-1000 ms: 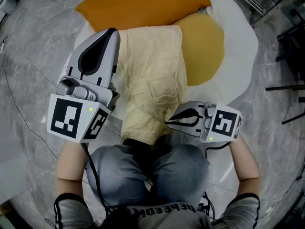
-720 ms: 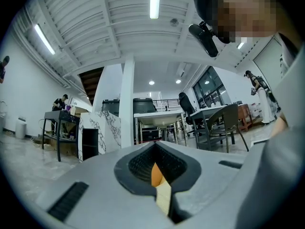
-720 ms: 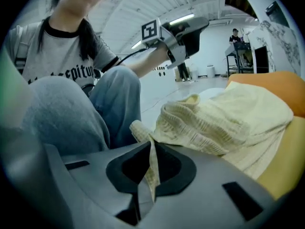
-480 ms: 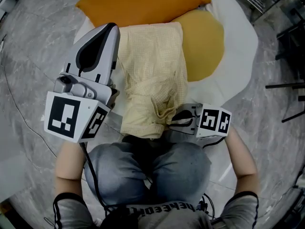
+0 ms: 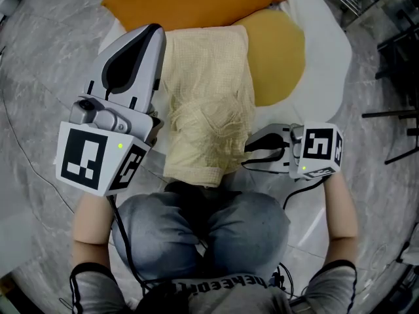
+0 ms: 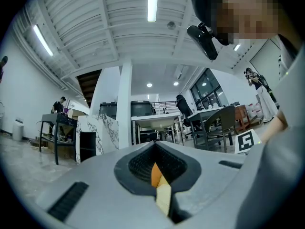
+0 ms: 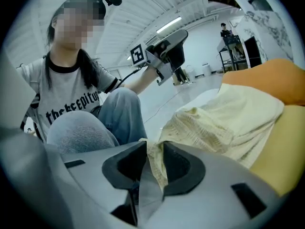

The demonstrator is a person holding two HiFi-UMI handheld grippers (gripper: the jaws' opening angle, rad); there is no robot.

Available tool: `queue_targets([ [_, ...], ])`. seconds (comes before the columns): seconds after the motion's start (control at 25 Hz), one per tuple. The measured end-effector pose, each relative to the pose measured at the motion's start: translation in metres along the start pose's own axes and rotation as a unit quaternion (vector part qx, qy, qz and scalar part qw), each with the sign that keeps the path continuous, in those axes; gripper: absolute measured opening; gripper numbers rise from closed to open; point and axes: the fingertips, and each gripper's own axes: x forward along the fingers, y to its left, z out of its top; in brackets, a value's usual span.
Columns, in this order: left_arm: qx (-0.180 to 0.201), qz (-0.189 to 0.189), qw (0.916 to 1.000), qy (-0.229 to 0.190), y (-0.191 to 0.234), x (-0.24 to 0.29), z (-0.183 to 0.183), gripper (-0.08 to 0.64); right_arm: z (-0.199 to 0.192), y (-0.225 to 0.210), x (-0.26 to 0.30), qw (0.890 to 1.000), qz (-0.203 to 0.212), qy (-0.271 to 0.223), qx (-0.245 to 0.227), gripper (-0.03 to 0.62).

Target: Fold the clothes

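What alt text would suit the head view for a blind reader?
A pale yellow garment lies folded into a long strip on a white mat, before a seated person's jeans-clad knees. The right tool, jaws opening with cloth between them, sits at its near right corner; the left tool hovers shut beside its left edge.

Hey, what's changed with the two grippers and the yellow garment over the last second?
The right gripper moved in toward the lower hem of the pale yellow garment, then drew back to the right. Its fingers are opening, with fabric between them. The left gripper stayed raised beside the garment, and the orange cushion did not move.
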Motion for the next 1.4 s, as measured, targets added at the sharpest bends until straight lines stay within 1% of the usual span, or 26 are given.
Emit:
queue_targets([
  [0.12, 0.004, -0.001, 1.0, -0.003, -0.001, -0.003, 0.001, 0.003, 0.0, -0.002, -0.015, 1.0, -0.008, 0.001, 0.004, 0.091],
  [0.16, 0.004, -0.001, 1.0, -0.005, -0.001, -0.004, 0.002, 0.003, 0.003, -0.007, -0.022, 1.0, -0.02, -0.01, 0.012, 0.091],
  [0.24, 0.002, 0.0, 1.0, -0.008, -0.001, -0.006, 0.003, 0.003, 0.011, -0.029, -0.032, 0.996, -0.065, -0.047, 0.039, 0.102],
  [0.32, -0.001, 0.0, 0.9999, -0.011, 0.0, -0.007, 0.004, 0.003, 0.016, -0.057, -0.036, 0.987, -0.11, -0.078, 0.084, 0.147],
  [0.36, -0.003, -0.001, 0.9999, -0.011, 0.0, -0.007, 0.004, 0.003, 0.015, -0.071, -0.035, 0.982, -0.124, -0.085, 0.11, 0.162],
  [0.4, -0.004, -0.002, 0.9999, -0.011, -0.001, -0.006, 0.004, 0.003, 0.012, -0.083, -0.031, 0.978, -0.133, -0.087, 0.138, 0.184],
  [0.52, -0.001, -0.005, 0.9999, -0.013, -0.005, -0.007, 0.007, 0.003, 0.0, -0.109, -0.019, 0.961, -0.162, -0.09, 0.206, 0.211],
  [0.6, 0.004, -0.005, 0.9998, -0.016, -0.006, -0.009, 0.008, 0.003, -0.004, -0.126, -0.016, 0.949, -0.195, -0.099, 0.227, 0.232],
  [0.68, 0.007, -0.006, 0.9998, -0.018, -0.006, -0.012, 0.008, 0.003, -0.003, -0.137, -0.013, 0.943, -0.21, -0.107, 0.236, 0.233],
  [0.84, 0.003, -0.005, 0.9998, -0.019, -0.004, -0.012, 0.008, 0.003, -0.001, -0.14, 0.001, 0.944, -0.191, -0.085, 0.257, 0.223],
  [0.88, 0.003, -0.005, 0.9998, -0.019, -0.005, -0.012, 0.008, 0.003, 0.0, -0.14, 0.0, 0.943, -0.193, -0.081, 0.26, 0.175],
  [0.92, 0.003, -0.006, 0.9998, -0.019, -0.005, -0.012, 0.008, 0.003, 0.002, -0.14, -0.003, 0.942, -0.196, -0.082, 0.26, 0.065],
  [0.96, 0.004, -0.006, 0.9998, -0.019, -0.005, -0.013, 0.007, 0.003, 0.005, -0.139, -0.006, 0.943, -0.196, -0.087, 0.256, 0.02],
  [1.08, 0.004, -0.007, 0.9998, -0.019, -0.004, -0.014, 0.005, 0.003, 0.018, -0.126, -0.011, 0.955, -0.164, -0.095, 0.23, 0.018],
  [1.2, 0.005, -0.01, 0.9998, -0.019, -0.006, -0.012, 0.005, 0.003, 0.032, -0.103, -0.013, 0.97, -0.133, -0.086, 0.183, 0.018],
  [1.28, 0.006, -0.013, 0.9997, -0.019, -0.008, -0.011, 0.007, 0.003, 0.039, -0.091, -0.018, 0.978, -0.137, -0.072, 0.141, 0.02],
  [1.4, 0.006, -0.015, 0.9997, -0.02, -0.008, -0.011, 0.008, 0.003, 0.044, -0.083, -0.025, 0.981, -0.164, -0.049, 0.088, 0.02],
])
